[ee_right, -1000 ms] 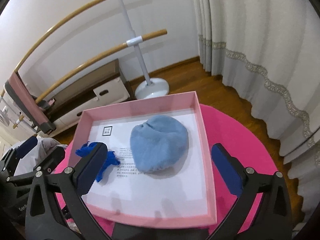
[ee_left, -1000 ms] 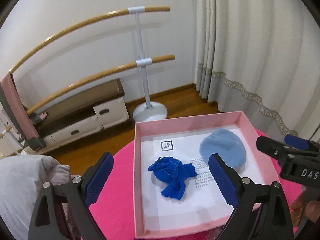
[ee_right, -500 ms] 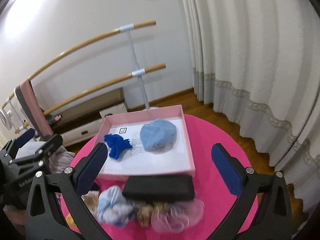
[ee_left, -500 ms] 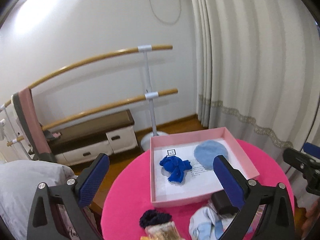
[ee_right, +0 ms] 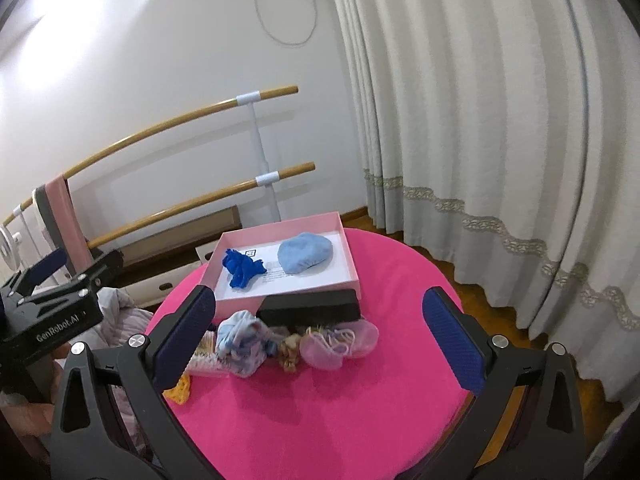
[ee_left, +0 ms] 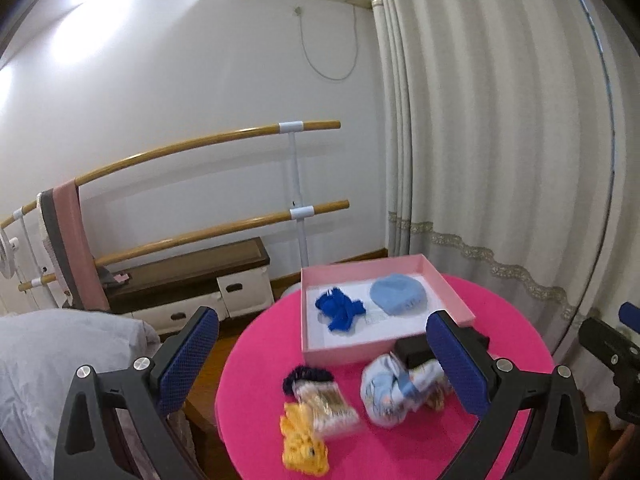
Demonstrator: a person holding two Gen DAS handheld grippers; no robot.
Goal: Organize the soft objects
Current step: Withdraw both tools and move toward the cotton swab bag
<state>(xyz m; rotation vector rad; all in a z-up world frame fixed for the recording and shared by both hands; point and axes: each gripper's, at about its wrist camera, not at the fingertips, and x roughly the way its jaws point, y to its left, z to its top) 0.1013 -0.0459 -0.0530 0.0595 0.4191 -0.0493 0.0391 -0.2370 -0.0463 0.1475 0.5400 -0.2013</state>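
A pink box (ee_left: 384,350) (ee_right: 288,293) stands at the far side of the round pink table (ee_right: 320,400). In it lie a dark blue cloth (ee_left: 340,312) (ee_right: 242,267) and a light blue fuzzy hat (ee_left: 398,293) (ee_right: 306,253). In front of the box lie a black case (ee_right: 308,307), a blue-white bundle (ee_left: 390,392) (ee_right: 242,340), a pink mesh pouch (ee_right: 338,342), a dark scrunchie (ee_left: 306,376), a clear packet (ee_left: 326,406) and a yellow knit piece (ee_left: 302,444). My left gripper (ee_left: 324,364) and right gripper (ee_right: 320,332) are open, empty, held above the table's near side.
A ballet barre stand (ee_left: 296,200) and a low bench (ee_left: 180,276) stand by the white wall behind the table. Curtains (ee_right: 480,120) hang at the right. A grey bedcover (ee_left: 48,360) lies at the left. The left gripper's body (ee_right: 52,304) shows in the right view.
Both grippers have pulled back and up from over the box. The whole table and the loose items in front of the box have come into view.
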